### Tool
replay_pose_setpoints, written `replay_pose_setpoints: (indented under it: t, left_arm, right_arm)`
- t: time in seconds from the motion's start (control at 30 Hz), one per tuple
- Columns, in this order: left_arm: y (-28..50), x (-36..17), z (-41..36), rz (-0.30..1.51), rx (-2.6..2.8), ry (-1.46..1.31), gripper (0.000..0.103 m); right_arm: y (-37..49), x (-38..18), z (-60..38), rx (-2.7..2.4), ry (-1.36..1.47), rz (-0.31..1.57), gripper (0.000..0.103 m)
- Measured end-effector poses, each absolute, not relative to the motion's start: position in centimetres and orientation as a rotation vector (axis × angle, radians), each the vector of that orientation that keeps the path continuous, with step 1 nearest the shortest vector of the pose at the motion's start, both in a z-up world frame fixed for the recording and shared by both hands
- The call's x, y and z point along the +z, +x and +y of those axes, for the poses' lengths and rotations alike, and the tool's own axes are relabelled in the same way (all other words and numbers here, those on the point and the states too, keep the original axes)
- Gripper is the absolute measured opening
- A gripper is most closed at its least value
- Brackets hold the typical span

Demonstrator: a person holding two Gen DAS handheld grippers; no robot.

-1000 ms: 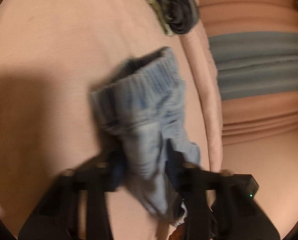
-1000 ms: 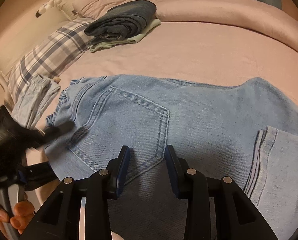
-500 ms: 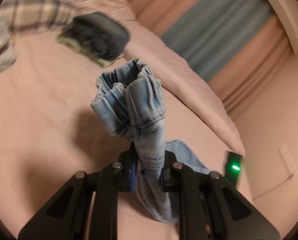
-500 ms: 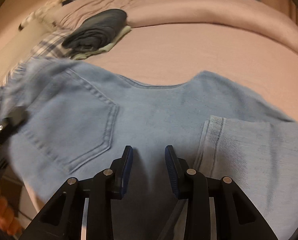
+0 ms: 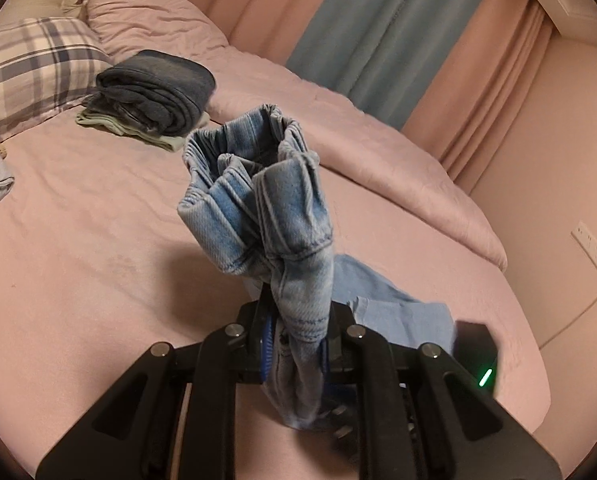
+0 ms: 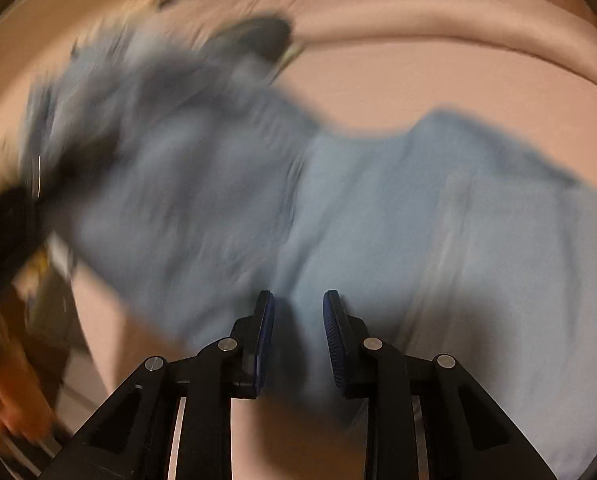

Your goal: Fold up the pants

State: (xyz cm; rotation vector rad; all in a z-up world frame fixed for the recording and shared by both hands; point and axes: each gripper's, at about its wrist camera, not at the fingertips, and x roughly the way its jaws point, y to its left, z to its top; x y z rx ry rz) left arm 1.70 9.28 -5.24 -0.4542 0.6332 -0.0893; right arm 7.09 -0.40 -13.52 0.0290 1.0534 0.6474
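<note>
Right wrist view blurs the pants (image 6: 378,220) beyond detail.

Light-blue denim pants (image 5: 258,200) are bunched at the elastic waistband and lifted off the bed (image 5: 78,260); the legs (image 6: 478,240) are spread flat across it.

Right view blurred — jeans (image 6: 338,216) smeared, dark bundle (image 6: 254,38) unreadable.
</note>
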Motion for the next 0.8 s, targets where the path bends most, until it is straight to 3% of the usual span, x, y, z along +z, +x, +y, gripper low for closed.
replay_pose_setpoints:
  t: [0.1,0.27,0.57,0.7,0.8]
  left_arm:
    - [1.6,-4.9,7.8,0.631,-0.083,-0.395,0.017]
    - [1.5,-4.6,6.7,0.634,-0.073,-0.335,0.017]
    - [2.3,-4.6,4.0,0.652,-0.126,-0.252,0.019]
    - [3.0,-5.2,2.2,0.682,-0.165,-0.211,0.022]
    - [3.5,-5.7,1.1,0.701,-0.191,-0.186,0.023]
  right_arm:
    - [6.1,-13.8,0.1,0.641,-0.048,1.004,0.029]
    - [6.6,-12.9,-3.1,0.664,0.163,1.020,0.030]
    - [9.0,-12.5,-11.4,0.677,0.669,0.961,0.053]
    - [10.1,-13.3,-12.7,0.725,0.904,0.930,0.068]
    - [9.7,-13.1,-12.6,0.740,0.951,0.899,0.071]
